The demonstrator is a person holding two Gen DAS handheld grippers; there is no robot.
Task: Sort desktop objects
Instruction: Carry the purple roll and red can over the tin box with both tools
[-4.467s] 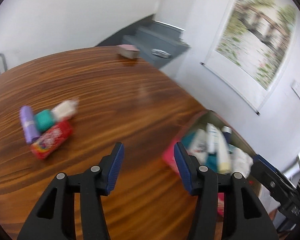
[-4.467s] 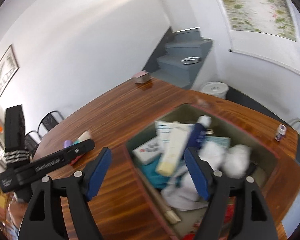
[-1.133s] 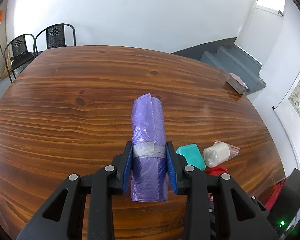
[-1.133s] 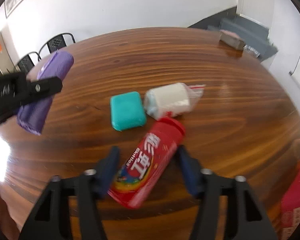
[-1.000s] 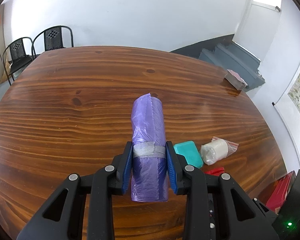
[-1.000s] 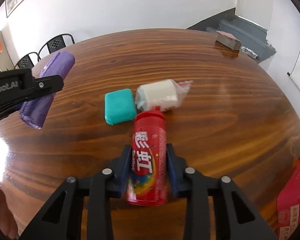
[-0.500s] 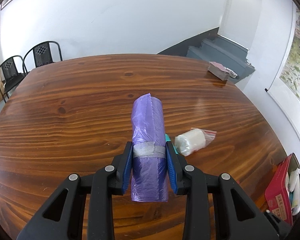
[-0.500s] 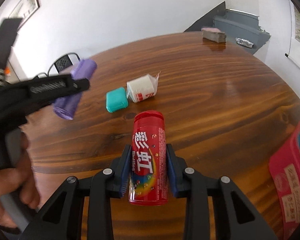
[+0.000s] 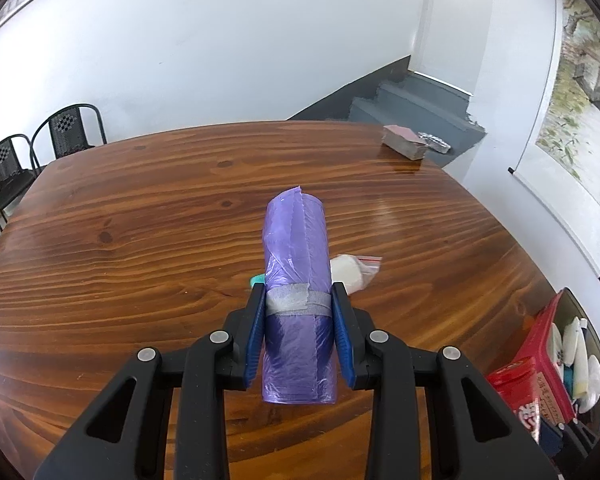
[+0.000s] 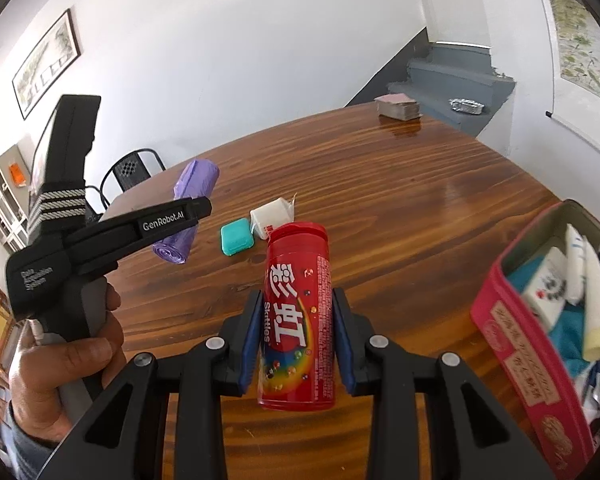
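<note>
My left gripper (image 9: 299, 330) is shut on a purple roll of bags (image 9: 296, 264) with a grey tape band, held above the wooden table (image 9: 140, 240). The roll also shows in the right wrist view (image 10: 188, 210), with the left gripper (image 10: 204, 210) around it. My right gripper (image 10: 296, 336) is shut on a red Skittles tube (image 10: 298, 312), lifted off the table. A teal case (image 10: 237, 236) and a white packet in a clear bag (image 10: 270, 216) lie on the table beyond it. The packet (image 9: 350, 272) shows past the roll in the left view.
A red tin box (image 10: 528, 360) with tubes and packets inside stands at the right; it also shows in the left wrist view (image 9: 540, 364). A pink stack of cards (image 10: 398, 107) lies at the far table edge. Chairs (image 9: 32, 156) stand beyond the table; stairs behind.
Both grippers have risen and swung right with their loads. The red tin box has come into view at the right of both views. The right gripper closed on the Skittles tube about a second ago.
</note>
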